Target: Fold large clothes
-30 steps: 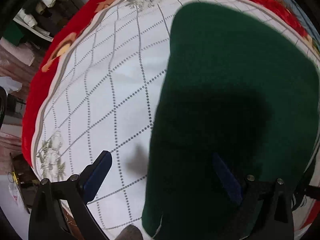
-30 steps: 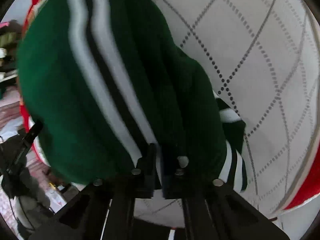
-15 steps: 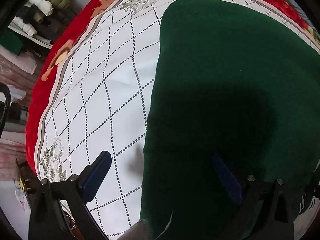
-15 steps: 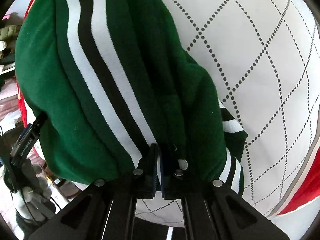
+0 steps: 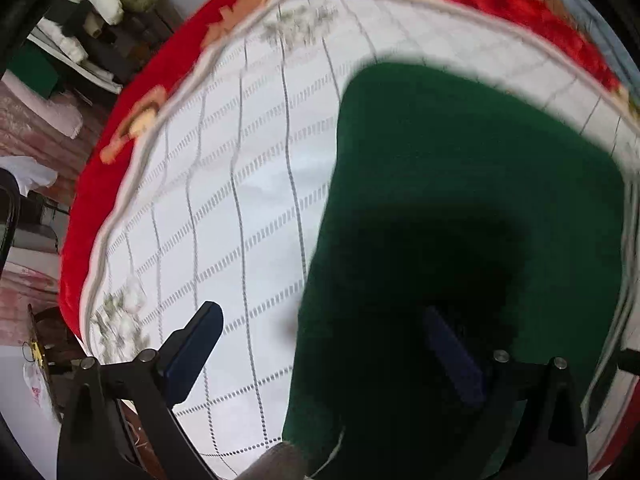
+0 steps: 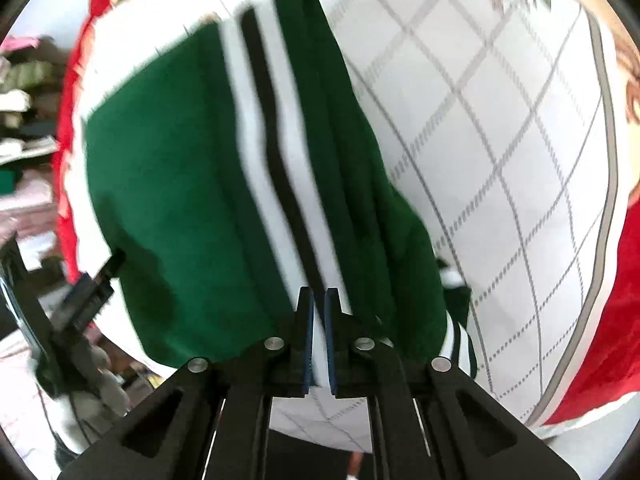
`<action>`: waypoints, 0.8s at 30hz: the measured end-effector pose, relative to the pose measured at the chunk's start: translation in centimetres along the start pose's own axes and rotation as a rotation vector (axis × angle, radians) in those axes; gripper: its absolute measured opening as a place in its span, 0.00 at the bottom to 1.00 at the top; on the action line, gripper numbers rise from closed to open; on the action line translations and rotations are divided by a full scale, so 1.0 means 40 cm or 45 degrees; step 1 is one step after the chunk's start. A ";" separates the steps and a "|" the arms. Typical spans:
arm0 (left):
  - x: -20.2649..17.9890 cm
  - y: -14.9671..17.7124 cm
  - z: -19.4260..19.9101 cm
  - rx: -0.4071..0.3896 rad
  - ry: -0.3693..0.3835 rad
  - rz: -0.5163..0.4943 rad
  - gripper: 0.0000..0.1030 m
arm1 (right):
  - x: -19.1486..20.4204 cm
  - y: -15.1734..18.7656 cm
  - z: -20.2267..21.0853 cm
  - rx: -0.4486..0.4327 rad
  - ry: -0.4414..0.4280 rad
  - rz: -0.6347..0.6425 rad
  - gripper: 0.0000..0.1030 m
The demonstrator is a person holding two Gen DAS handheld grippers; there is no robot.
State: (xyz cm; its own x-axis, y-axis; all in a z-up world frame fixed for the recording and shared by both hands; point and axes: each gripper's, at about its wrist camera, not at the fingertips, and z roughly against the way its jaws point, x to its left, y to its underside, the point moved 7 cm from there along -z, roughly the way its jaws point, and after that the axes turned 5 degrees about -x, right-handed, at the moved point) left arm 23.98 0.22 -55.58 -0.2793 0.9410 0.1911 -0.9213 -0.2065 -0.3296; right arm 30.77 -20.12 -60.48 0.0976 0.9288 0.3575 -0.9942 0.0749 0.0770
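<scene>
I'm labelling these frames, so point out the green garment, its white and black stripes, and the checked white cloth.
green garment (image 5: 460,168): left wrist view, plain upper panel.
white and black stripes (image 6: 264,120): right wrist view, black centre stripe.
checked white cloth (image 6: 500,140): right wrist view, bare area right of garment.

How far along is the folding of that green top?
Partway, it seems. The green garment lies on the white quilt, looking partly doubled over. The right gripper has its jaws pinched on the striped edge; the left gripper is open. The final folds look undone.
</scene>
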 end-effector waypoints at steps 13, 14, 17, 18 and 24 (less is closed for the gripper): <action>-0.052 -0.258 -0.135 -0.108 -0.072 -0.129 1.00 | 0.077 -0.303 -0.136 -0.081 0.050 0.079 0.06; -0.048 -0.257 -0.126 -0.102 -0.064 -0.125 1.00 | 0.078 -0.305 -0.127 -0.064 0.033 0.092 0.06; -0.019 -0.241 -0.075 -0.105 -0.013 -0.083 1.00 | 0.070 -0.290 -0.057 -0.078 -0.095 0.151 0.47; -0.001 -0.226 -0.054 -0.109 0.020 -0.056 1.00 | 0.055 -0.279 -0.035 -0.086 -0.124 0.149 0.73; 0.076 -0.111 -0.019 -0.033 0.174 0.056 1.00 | -0.102 -0.144 -0.042 -0.008 -0.344 0.033 0.99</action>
State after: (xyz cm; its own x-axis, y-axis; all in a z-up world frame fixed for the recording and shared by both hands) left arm 27.42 4.19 -54.22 -0.2779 0.9594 0.0486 -0.9013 -0.2429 -0.3586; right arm 36.01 -23.75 -63.93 0.0801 0.8001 0.5945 -0.9967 0.0556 0.0595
